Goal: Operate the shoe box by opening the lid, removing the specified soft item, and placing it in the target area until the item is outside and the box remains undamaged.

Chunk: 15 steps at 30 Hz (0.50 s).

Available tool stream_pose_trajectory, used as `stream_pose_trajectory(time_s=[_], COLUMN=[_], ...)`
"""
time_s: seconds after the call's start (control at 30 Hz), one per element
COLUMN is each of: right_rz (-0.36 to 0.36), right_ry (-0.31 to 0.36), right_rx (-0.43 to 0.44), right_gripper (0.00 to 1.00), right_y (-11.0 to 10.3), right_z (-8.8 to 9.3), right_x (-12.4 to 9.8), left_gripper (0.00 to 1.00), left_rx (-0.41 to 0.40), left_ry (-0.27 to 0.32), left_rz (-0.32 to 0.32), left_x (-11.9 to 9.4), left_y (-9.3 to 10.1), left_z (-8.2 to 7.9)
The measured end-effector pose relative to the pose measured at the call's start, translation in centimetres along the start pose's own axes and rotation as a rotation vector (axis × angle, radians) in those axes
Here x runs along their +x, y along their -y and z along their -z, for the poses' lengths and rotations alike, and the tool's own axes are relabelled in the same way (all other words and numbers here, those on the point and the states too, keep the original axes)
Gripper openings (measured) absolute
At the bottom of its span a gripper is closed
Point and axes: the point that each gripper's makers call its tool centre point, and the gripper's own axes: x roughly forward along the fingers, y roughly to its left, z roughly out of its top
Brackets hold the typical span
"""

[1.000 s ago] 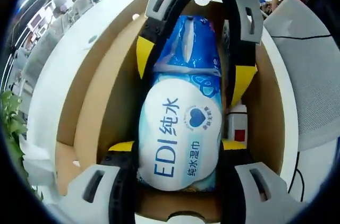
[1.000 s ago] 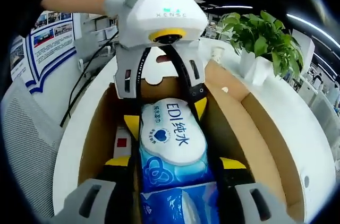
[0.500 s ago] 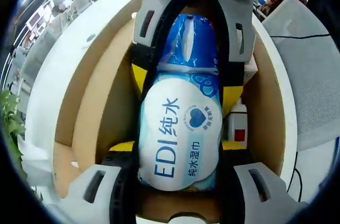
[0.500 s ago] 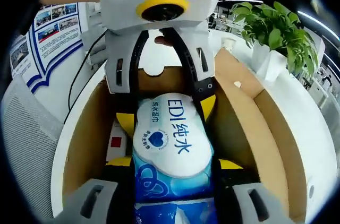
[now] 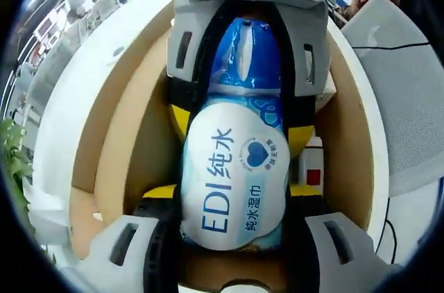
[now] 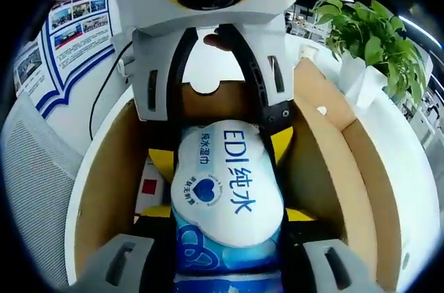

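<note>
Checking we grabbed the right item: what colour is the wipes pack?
Blue and white wipes pack, clearest in the left gripper view.

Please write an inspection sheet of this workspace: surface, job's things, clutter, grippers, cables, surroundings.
Surface: white table.
Job's things: open shoe box; wet wipes pack over it, held from both ends.
Clutter: small white bottle with red label in the box.
Grippers: left hand-held gripper and right hand-held gripper each shut on the pack.
Cables: black cable on the table.
Surroundings: potted plant, wall poster, grey chair.
</note>
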Motion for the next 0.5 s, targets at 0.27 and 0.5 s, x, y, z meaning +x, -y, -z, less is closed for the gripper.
stream_pose_trajectory(time_s=[0.27,0.5], right_rz=[-0.006,-0.004], right_ry=[-0.015,-0.02], right_rx=[-0.005,-0.015], right_gripper=[0.57,0.54], right_y=[0.14,0.24], right_z=[0.09,0.12], right_x=[0.42,0.57], left_gripper=[0.58,0.58], left_rx=[0.001,0.003], left_ry=[0.005,0.018], left_rz=[0.005,-0.001], left_x=[0.11,0.15], left_y=[-0.1,-0.13], left_z=[0.0,-0.02])
